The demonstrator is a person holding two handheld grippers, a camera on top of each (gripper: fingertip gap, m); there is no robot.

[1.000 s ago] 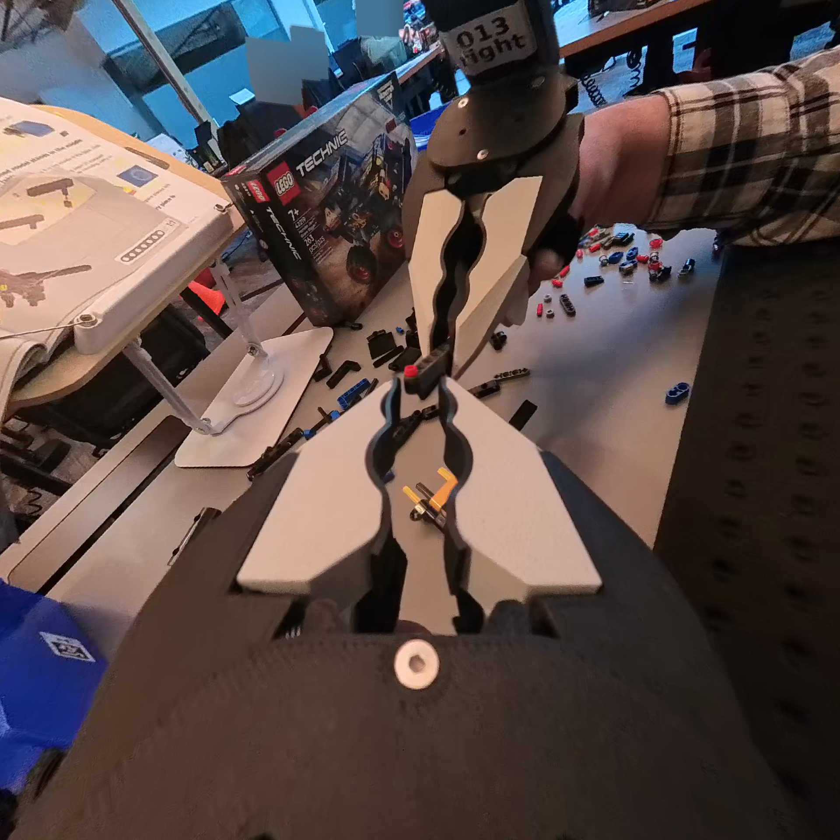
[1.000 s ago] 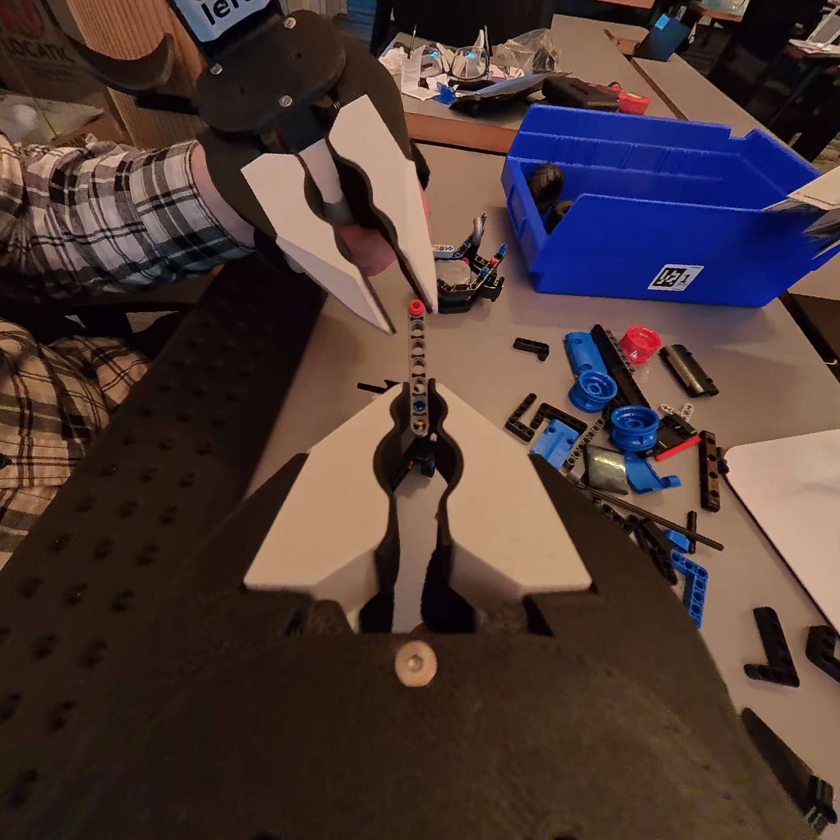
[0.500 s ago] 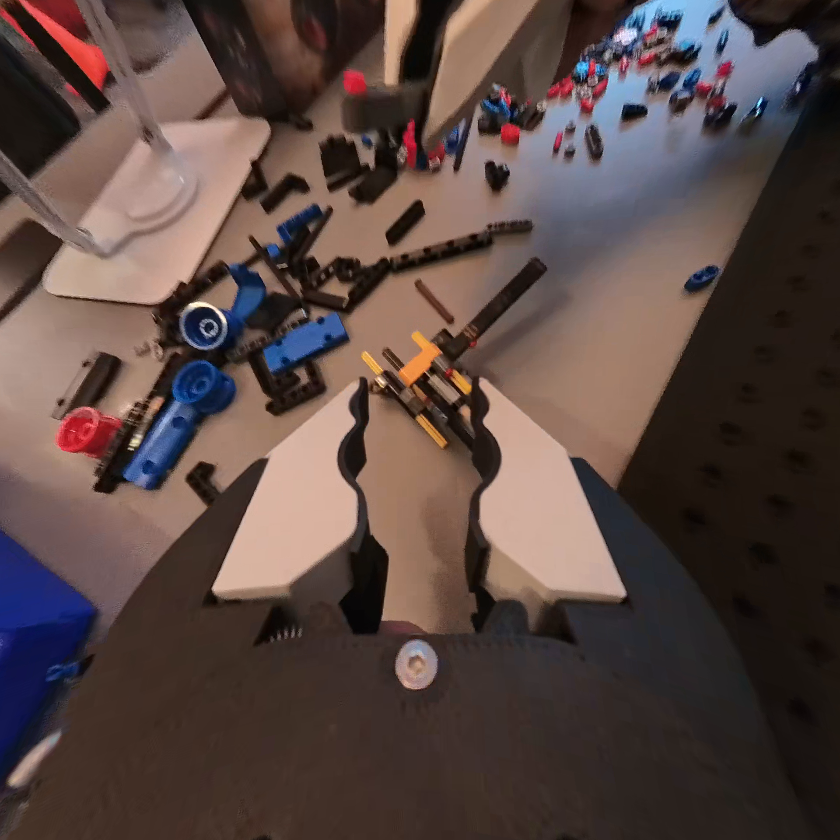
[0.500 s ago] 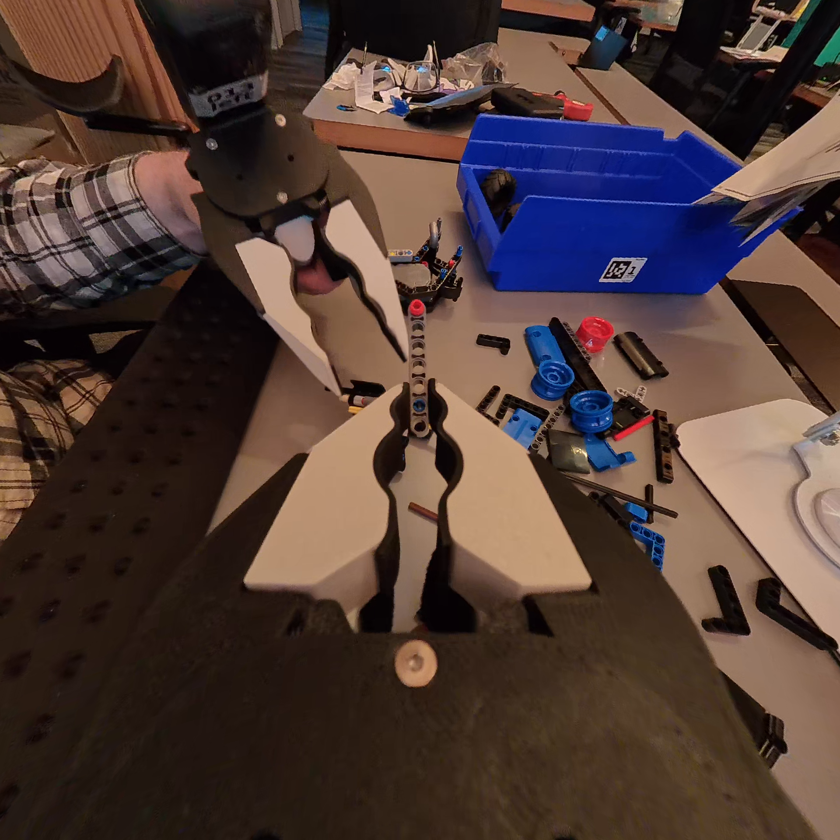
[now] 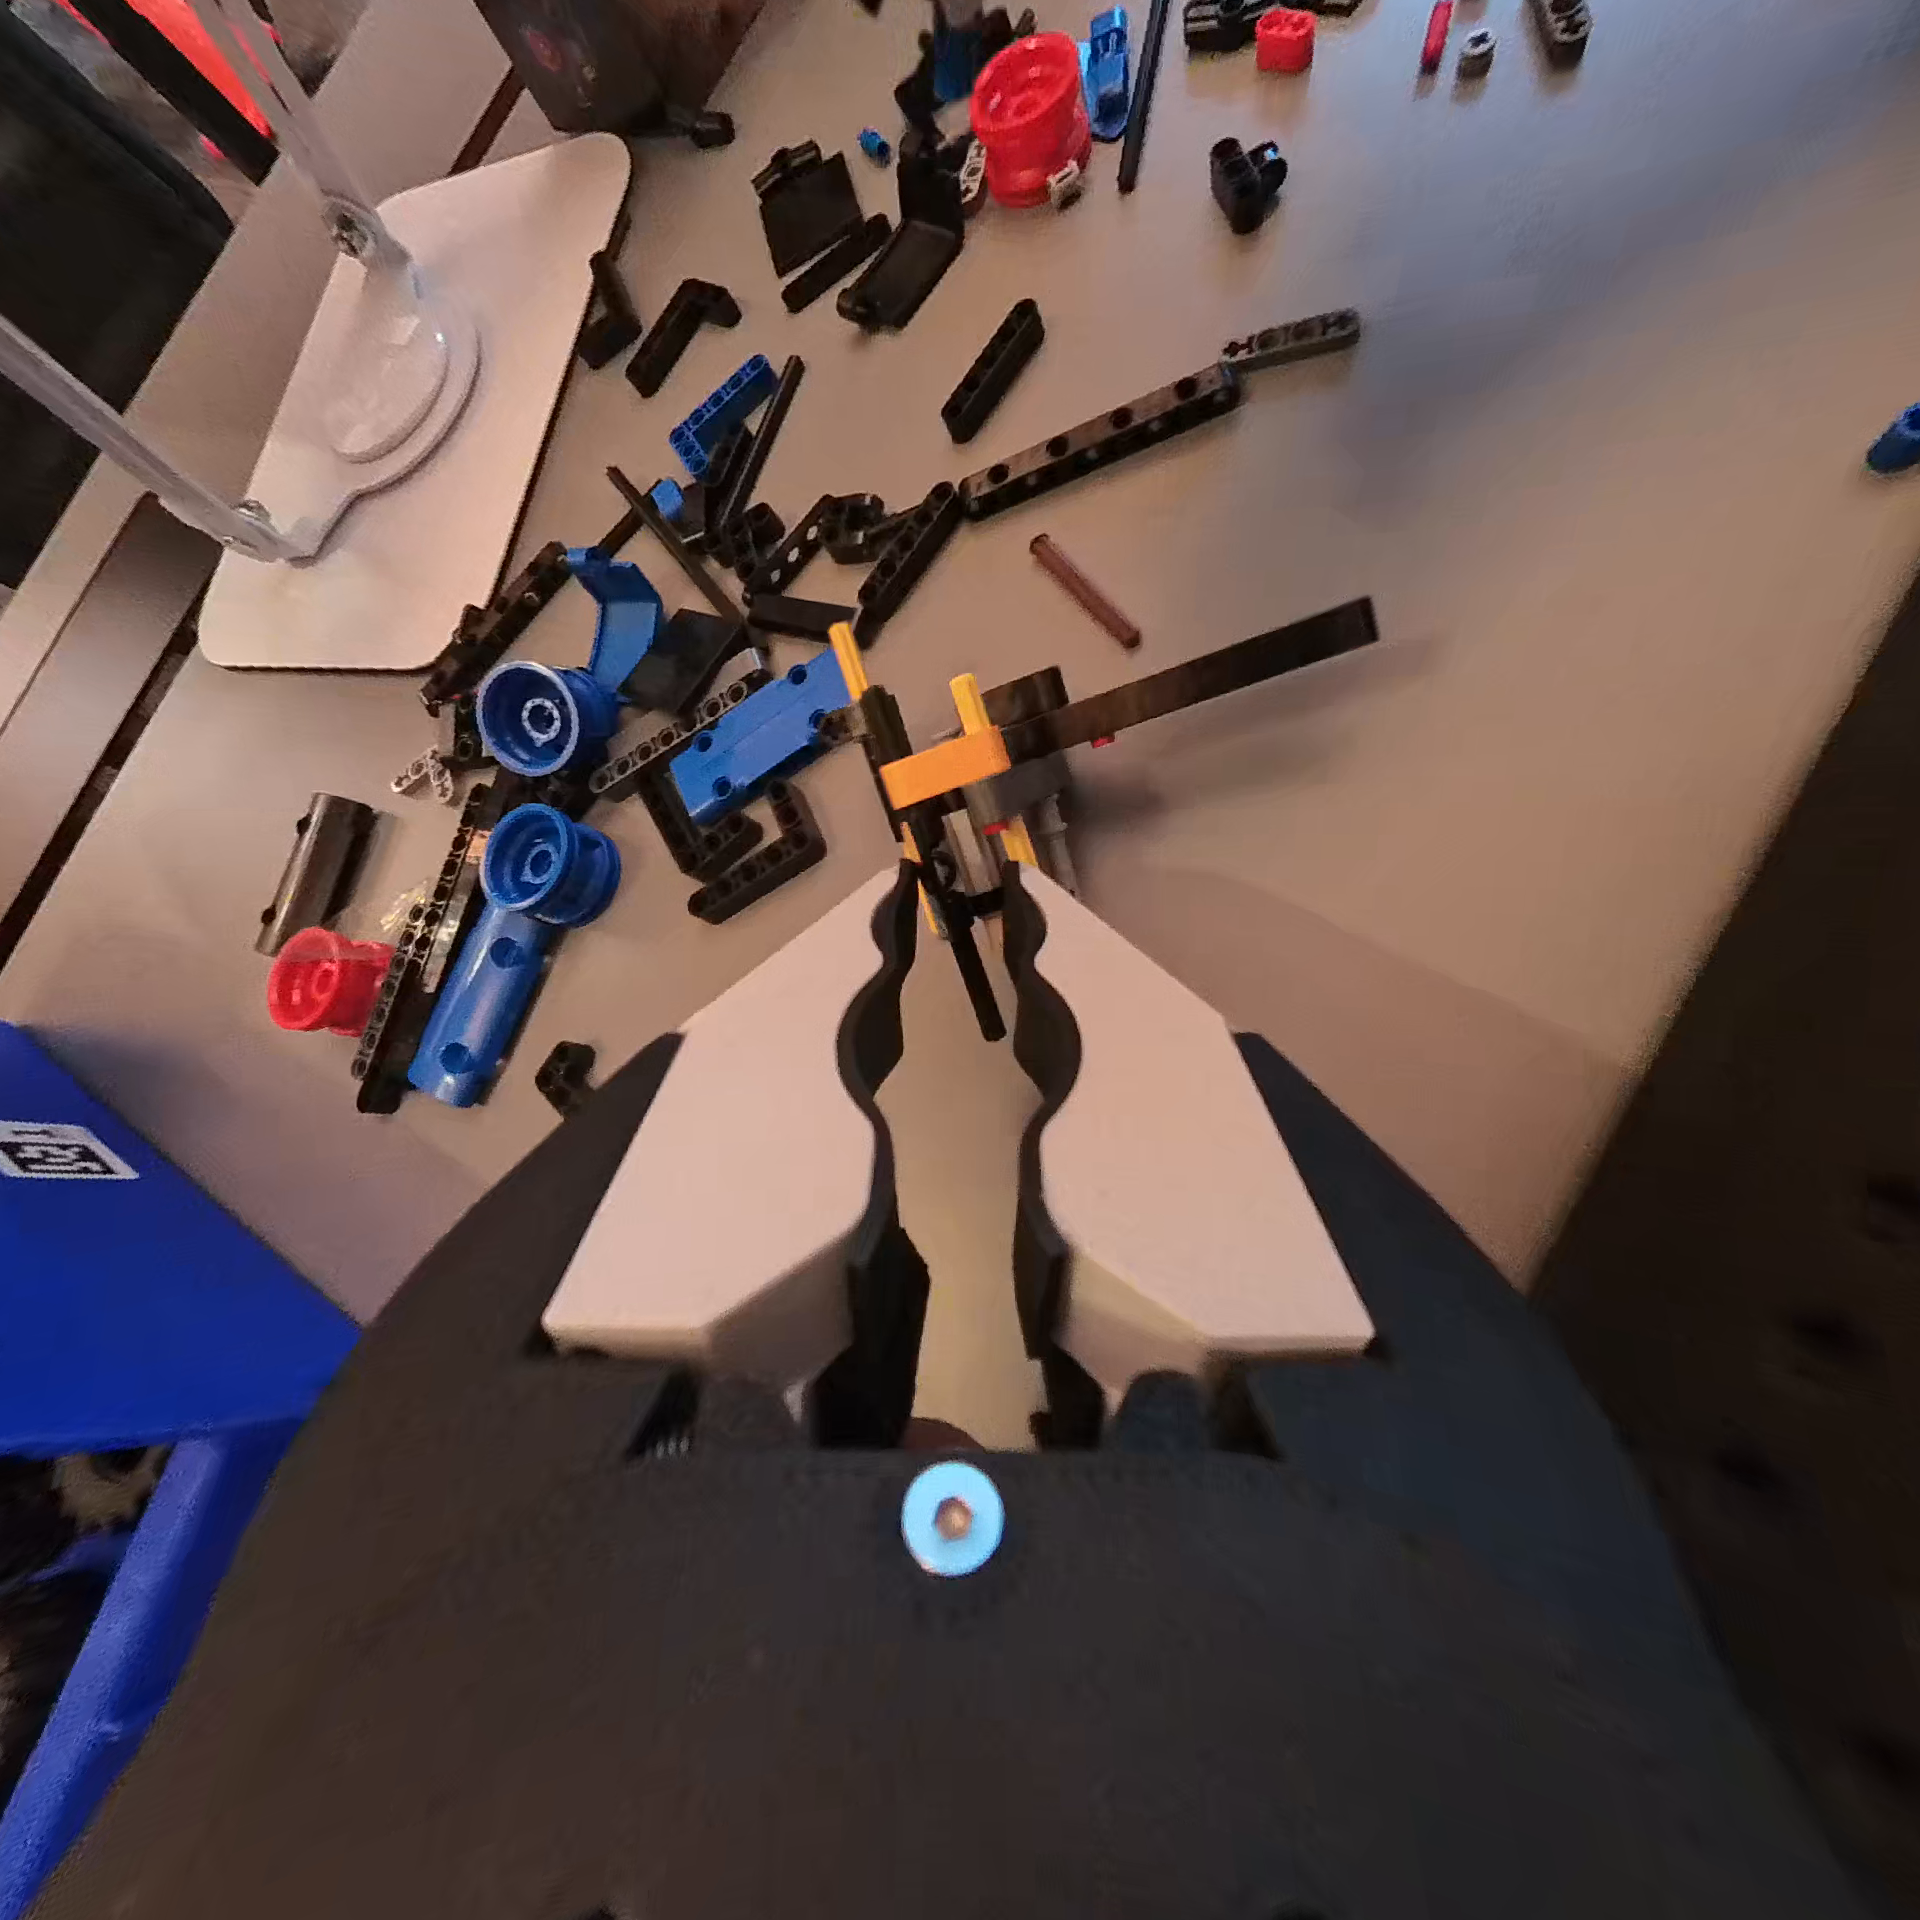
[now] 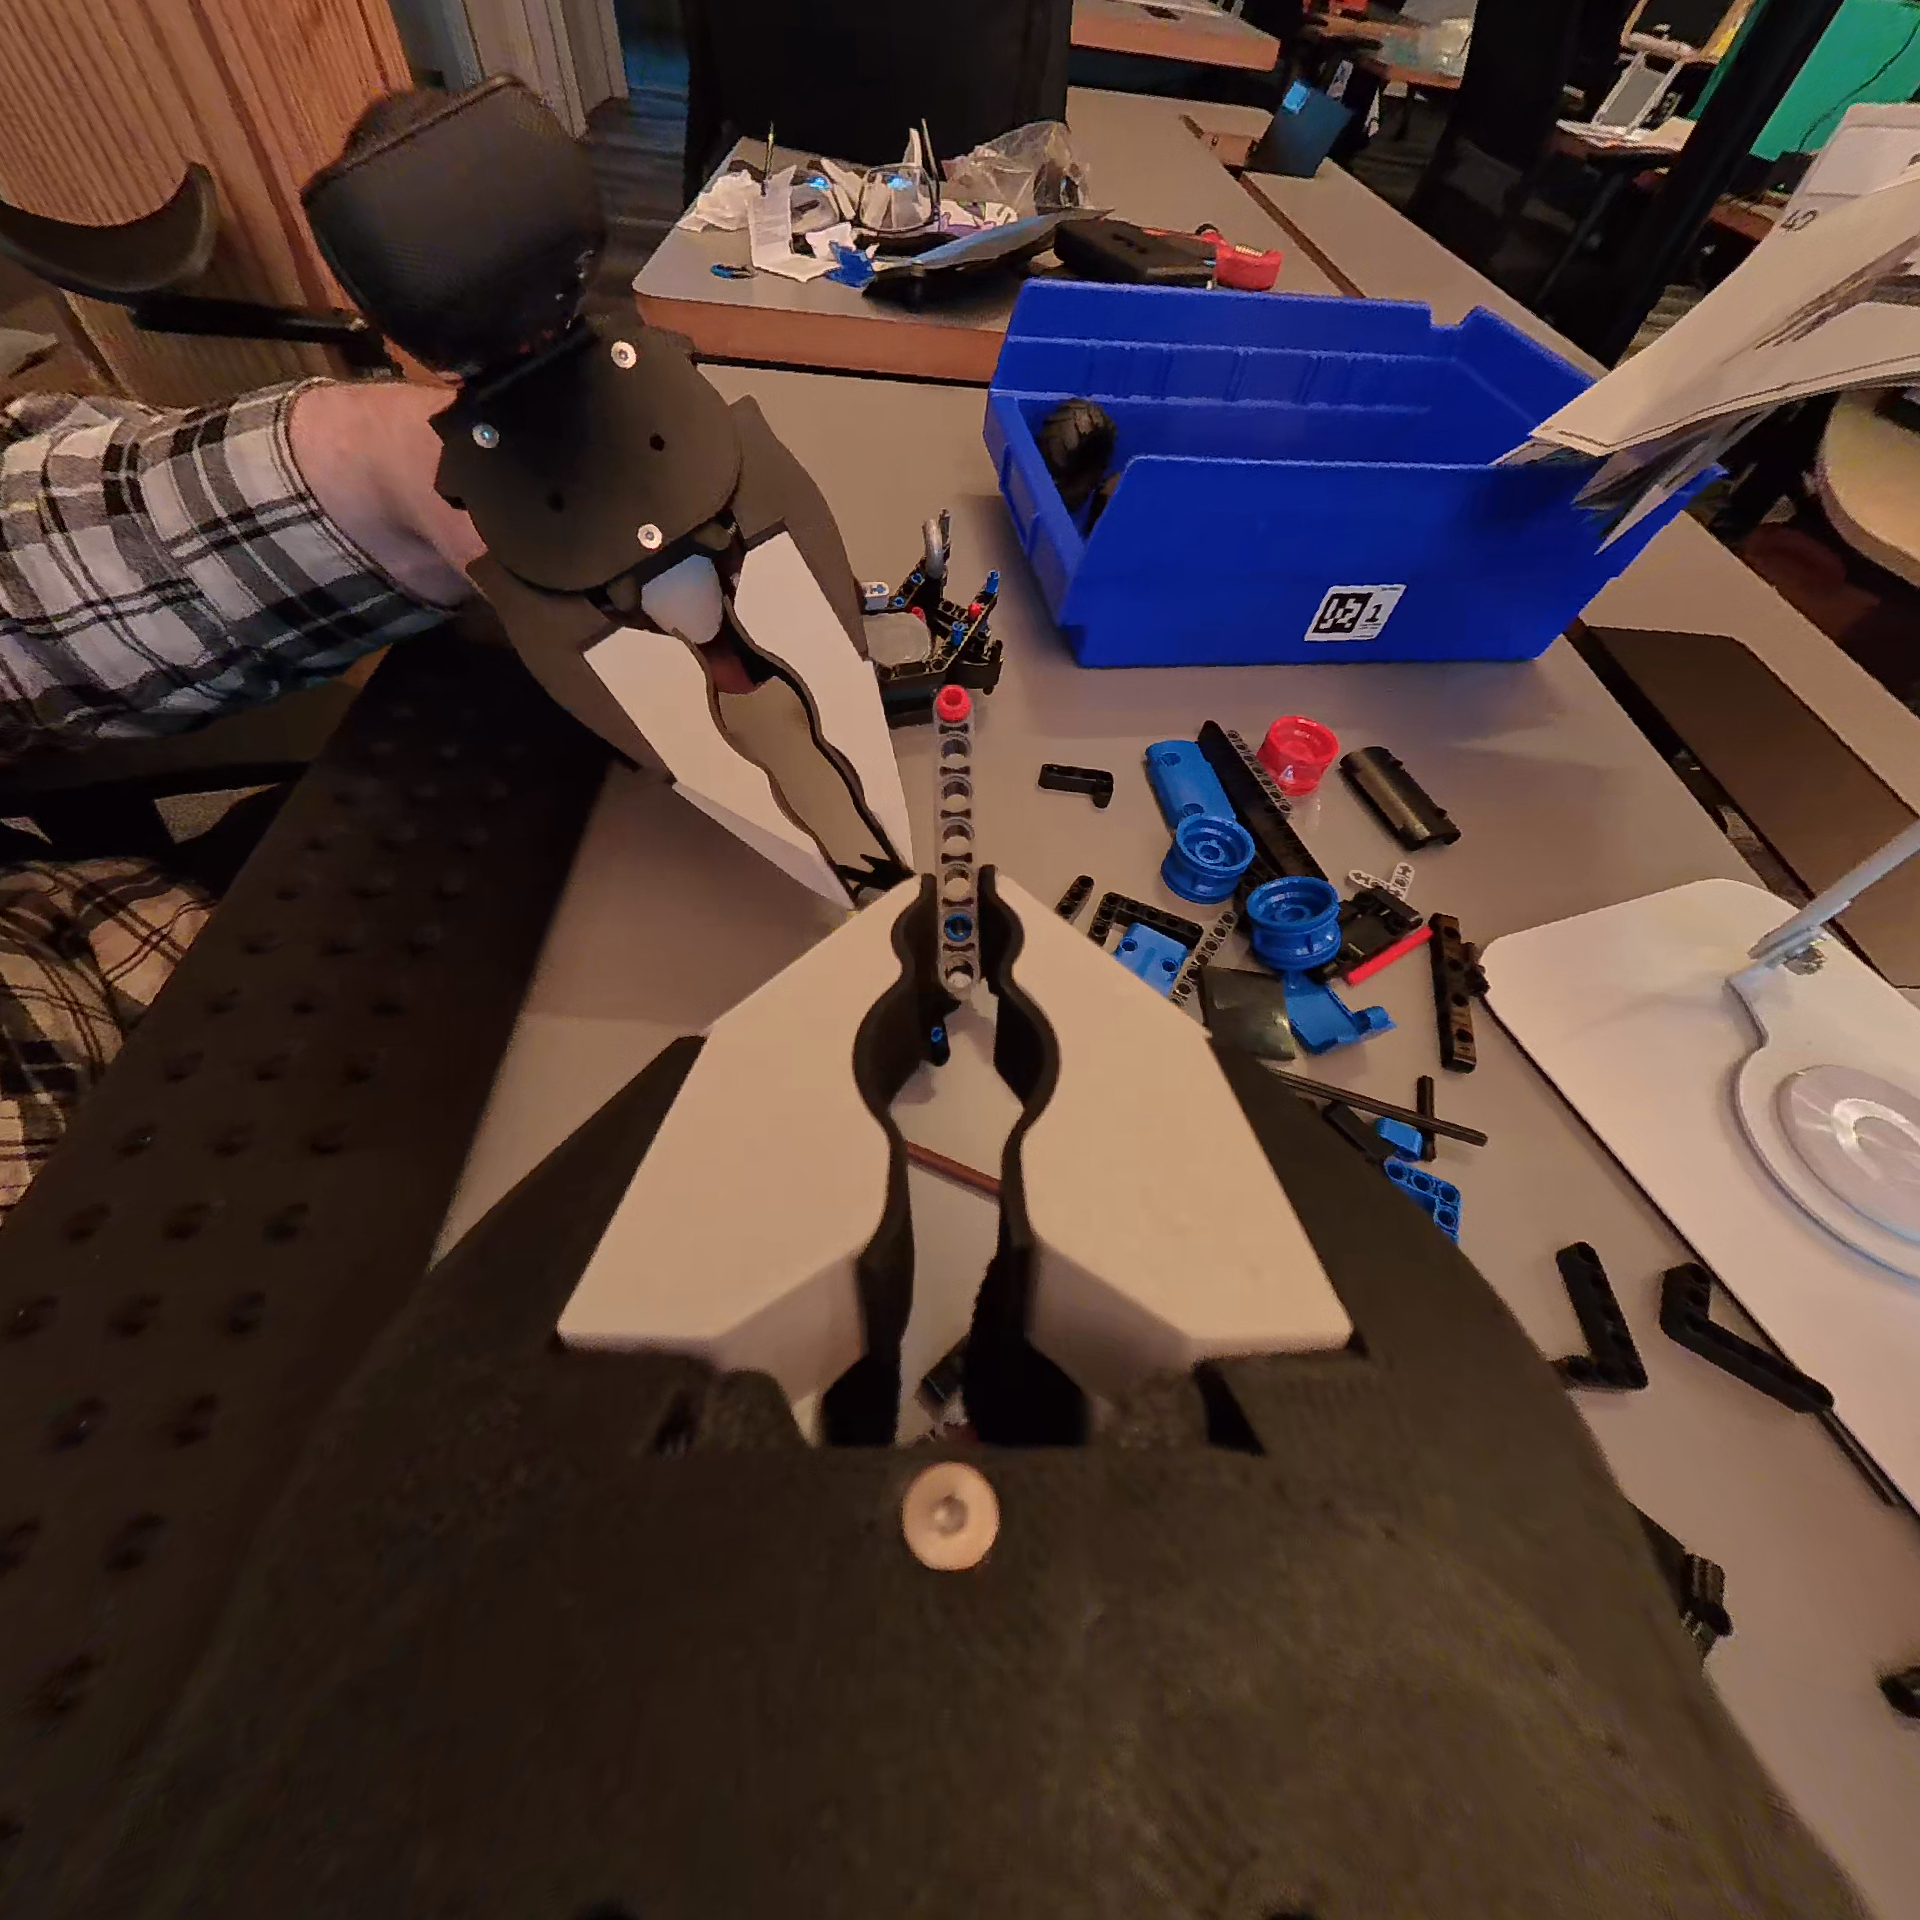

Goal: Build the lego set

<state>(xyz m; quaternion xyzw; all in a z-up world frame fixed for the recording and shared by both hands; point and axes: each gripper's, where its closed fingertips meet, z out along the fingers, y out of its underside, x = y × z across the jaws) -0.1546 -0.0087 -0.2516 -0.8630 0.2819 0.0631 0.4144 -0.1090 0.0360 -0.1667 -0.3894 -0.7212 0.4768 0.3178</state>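
Farther back, blue bin (image 6: 1299, 551) holds a black wheel (image 6: 1075, 442) (partly hidden).

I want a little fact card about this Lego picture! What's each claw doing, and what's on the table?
left claw: left gripper closed on a small yellow-and-black assembly at the table
right claw: right gripper closed on a grey beam with holes, red pin on its far end
loose pieces: blue wheels, red wheel, black beams, brown rod
box: blue bin with a black tyre inside
nearby: half-built black model beside the bin
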